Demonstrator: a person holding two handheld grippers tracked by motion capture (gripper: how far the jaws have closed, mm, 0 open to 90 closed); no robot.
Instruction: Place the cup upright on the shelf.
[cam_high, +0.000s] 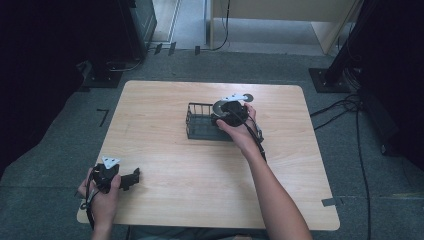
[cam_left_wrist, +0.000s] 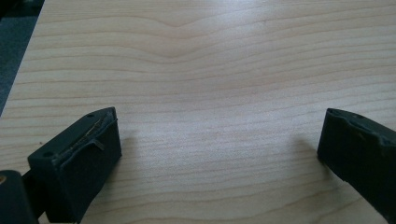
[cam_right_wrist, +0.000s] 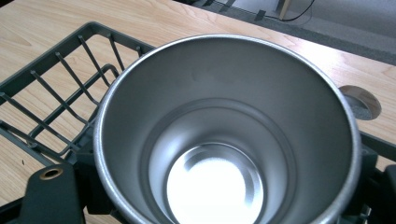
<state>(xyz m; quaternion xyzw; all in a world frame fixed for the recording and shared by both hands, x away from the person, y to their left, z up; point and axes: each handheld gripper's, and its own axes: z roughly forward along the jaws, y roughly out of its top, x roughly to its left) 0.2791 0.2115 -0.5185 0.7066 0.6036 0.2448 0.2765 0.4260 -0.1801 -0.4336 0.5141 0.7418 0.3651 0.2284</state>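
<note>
The right tool (cam_high: 226, 111) was clamped around a steel cup (cam_right_wrist: 229, 135), holding it over the right end of a black wire basket (cam_high: 200, 127) near the worktop's middle. The left tool (cam_high: 131, 178) rested wide open and empty near the front left corner. The worktop (cam_high: 175, 195) was pale wood grain, with grey carpet (cam_high: 350, 165) around it. The cup's brushed inside shone, its mouth facing the right gripper view. Bare wood lay all round the basket.
</note>
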